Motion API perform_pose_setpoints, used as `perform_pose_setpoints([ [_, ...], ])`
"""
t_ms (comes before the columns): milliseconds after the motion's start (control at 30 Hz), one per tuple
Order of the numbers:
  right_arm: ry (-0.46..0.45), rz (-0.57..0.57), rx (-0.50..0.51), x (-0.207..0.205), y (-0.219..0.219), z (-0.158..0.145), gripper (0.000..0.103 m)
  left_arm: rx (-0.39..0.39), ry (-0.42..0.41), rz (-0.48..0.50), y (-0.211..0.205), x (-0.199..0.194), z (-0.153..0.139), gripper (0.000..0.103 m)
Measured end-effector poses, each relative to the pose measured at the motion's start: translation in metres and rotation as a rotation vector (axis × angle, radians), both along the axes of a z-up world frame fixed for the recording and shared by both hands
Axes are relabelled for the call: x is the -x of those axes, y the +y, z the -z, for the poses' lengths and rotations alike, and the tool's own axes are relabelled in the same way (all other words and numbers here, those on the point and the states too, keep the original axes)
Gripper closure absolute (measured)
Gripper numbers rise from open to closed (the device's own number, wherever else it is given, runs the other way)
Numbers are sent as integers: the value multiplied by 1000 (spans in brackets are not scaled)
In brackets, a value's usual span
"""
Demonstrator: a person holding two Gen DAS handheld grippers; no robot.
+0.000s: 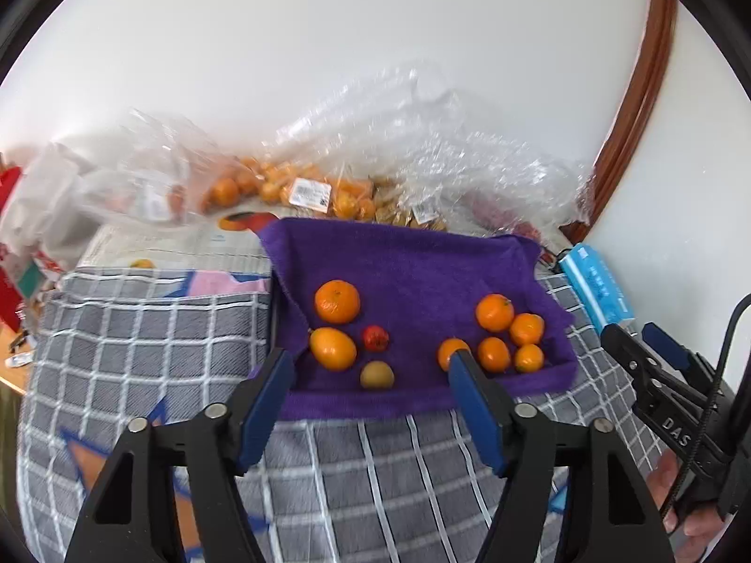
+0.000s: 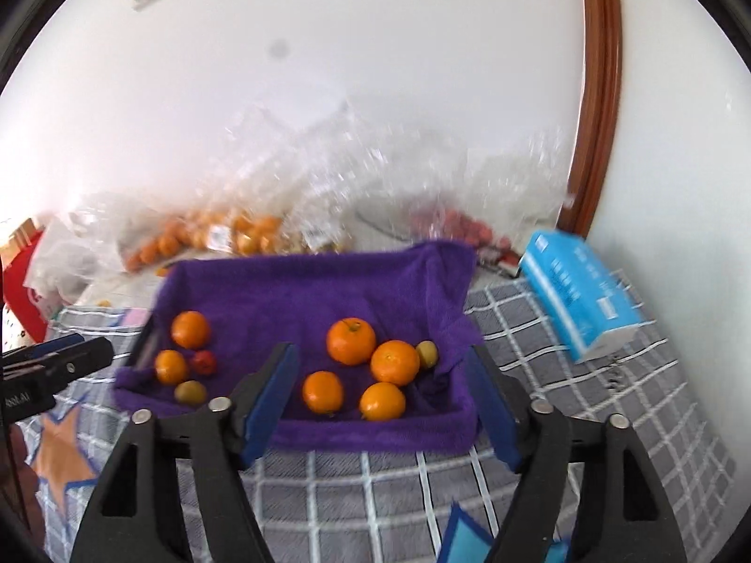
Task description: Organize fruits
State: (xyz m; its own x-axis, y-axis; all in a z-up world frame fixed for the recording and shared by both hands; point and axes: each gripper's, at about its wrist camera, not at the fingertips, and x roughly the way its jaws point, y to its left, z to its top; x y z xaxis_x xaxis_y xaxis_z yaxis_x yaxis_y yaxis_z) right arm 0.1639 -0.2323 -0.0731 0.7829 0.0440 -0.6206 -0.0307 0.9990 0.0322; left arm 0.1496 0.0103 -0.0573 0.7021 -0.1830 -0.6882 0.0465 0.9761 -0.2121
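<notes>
A tray lined with a purple towel (image 1: 413,258) (image 2: 305,281) holds two groups of fruit. On its left side lie two oranges (image 1: 337,301), a small red fruit (image 1: 374,338) and a yellow-green fruit (image 1: 377,374). On the right, several oranges (image 1: 494,312) (image 2: 351,341) cluster with another yellow-green fruit (image 2: 426,353). My left gripper (image 1: 369,359) hangs above the tray's near edge, open, with nothing between its blue pads. My right gripper (image 2: 381,352) hovers over the tray's right half, open and holding nothing. Each gripper also shows at the edge of the other's view, the right gripper (image 1: 633,333) and the left gripper (image 2: 70,352).
Clear plastic bags of oranges (image 1: 291,187) and other fruit are piled against the white wall behind the tray. A blue tissue pack (image 2: 577,291) lies right of the tray. A grey checked cloth (image 1: 375,469) covers the surface. Something red (image 1: 9,197) stands far left.
</notes>
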Motion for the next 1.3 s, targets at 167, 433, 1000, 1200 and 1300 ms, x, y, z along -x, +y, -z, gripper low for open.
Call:
perform_pose_setpoints([
  [167, -22, 5, -9, 49, 3, -31, 26, -23, -74, -21, 1, 57, -26, 22],
  [433, -36, 38, -5, 117, -4, -47, 24, -66, -173, -21, -8, 122, -46, 7],
  [1000, -71, 61, -26, 165, -14, -58, 3, -79, -217, -22, -19, 162, -54, 4],
  [1200, -73, 70, -11, 168, -12, -57, 3, -76, -209, -21, -19, 162, -53, 4],
  [1300, -74, 77, -14, 168, -14, -58, 3, -78, -211, -21, -20, 162, -54, 4],
])
